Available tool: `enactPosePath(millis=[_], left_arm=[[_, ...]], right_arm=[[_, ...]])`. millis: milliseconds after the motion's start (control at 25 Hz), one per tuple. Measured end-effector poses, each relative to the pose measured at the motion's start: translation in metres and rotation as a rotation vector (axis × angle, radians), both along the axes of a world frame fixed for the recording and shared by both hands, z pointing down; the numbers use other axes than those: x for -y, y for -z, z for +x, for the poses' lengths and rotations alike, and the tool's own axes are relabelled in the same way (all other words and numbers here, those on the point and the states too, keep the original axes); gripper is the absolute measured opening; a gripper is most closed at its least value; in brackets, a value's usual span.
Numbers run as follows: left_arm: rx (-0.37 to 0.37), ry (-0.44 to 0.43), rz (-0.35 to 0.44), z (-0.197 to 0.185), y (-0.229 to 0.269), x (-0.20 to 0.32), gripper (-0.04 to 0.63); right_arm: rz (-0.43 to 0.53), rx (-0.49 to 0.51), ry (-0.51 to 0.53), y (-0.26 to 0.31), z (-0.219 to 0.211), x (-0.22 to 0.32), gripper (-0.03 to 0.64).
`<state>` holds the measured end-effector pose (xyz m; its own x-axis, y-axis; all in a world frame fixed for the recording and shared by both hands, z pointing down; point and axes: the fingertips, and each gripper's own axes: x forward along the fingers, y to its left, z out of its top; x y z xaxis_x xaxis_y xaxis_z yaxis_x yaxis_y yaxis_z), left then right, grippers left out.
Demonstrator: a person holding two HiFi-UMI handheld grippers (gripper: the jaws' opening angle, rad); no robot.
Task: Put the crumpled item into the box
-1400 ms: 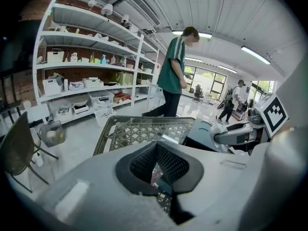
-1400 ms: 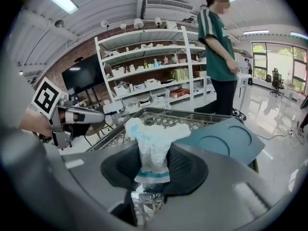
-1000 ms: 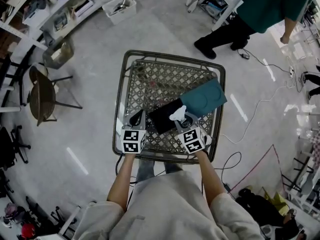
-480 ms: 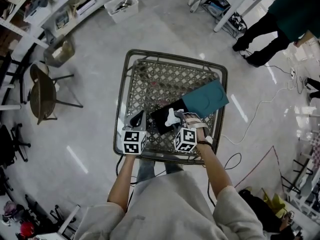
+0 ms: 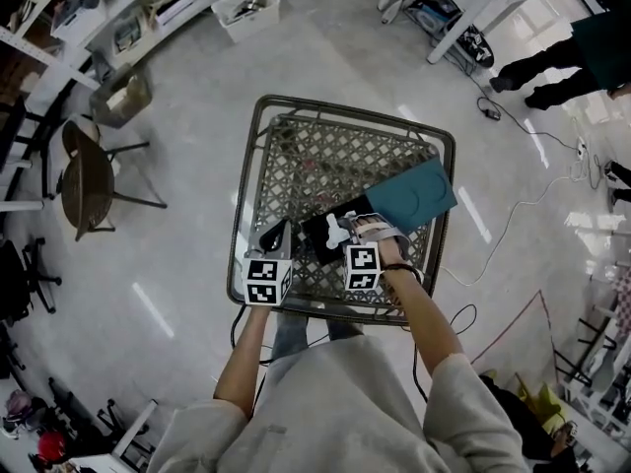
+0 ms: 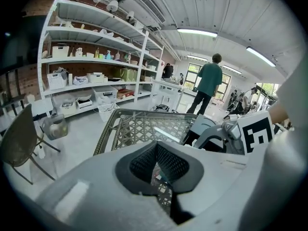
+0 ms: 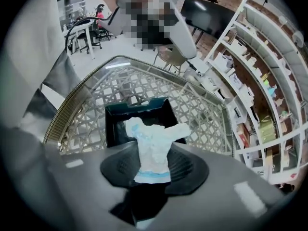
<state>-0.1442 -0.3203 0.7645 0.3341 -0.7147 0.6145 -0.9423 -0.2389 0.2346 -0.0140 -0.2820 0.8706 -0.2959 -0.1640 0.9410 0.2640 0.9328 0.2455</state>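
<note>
The crumpled white item (image 7: 152,146), printed with some blue, is pinched between the pads of my right gripper (image 7: 153,170). It sticks out over the near edge of the open black box (image 7: 137,115). In the head view the item (image 5: 340,229) hangs at the box's (image 5: 317,236) right side, with the right gripper (image 5: 353,239) just behind it. The teal lid (image 5: 409,197) lies slanted to the right of the box on the wire-mesh table (image 5: 296,166). My left gripper (image 5: 274,236) rests left of the box; its pads (image 6: 144,160) meet with nothing between them.
The table's raised metal rim (image 5: 246,195) runs round the mesh. A brown chair (image 5: 87,180) stands on the floor at left, shelves (image 5: 118,23) and a white crate (image 5: 246,6) at the back. A person's legs (image 5: 552,62) are at far right, cables (image 5: 498,230) on the floor.
My right gripper has swung left with the crumpled item, from near the teal lid to the black box. The person at the back has walked off to the right. The left gripper has stayed put.
</note>
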Motion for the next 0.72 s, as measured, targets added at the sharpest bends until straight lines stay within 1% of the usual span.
enactPosePath(millis=[120, 280, 560, 720], left_arm=[[-0.003, 0.002, 0.004, -0.001, 0.0, 0.0, 0.006], [-0.003, 0.002, 0.0, -0.003, -0.002, 0.0, 0.006], [-0.005, 0.006, -0.013, -0.002, -0.009, -0.003, 0.006], [-0.01, -0.001, -0.009, 0.001, -0.007, -0.002, 0.006]], right_arm=[[-0.024, -0.06, 0.01, -0.019, 0.005, -0.001, 0.137], [-0.055, -0.101, 0.033, -0.032, 0.002, -0.003, 0.137], [-0.08, -0.132, 0.042, -0.042, -0.002, -0.002, 0.147], [-0.076, -0.117, 0.033, -0.042, -0.002, -0.003, 0.154]])
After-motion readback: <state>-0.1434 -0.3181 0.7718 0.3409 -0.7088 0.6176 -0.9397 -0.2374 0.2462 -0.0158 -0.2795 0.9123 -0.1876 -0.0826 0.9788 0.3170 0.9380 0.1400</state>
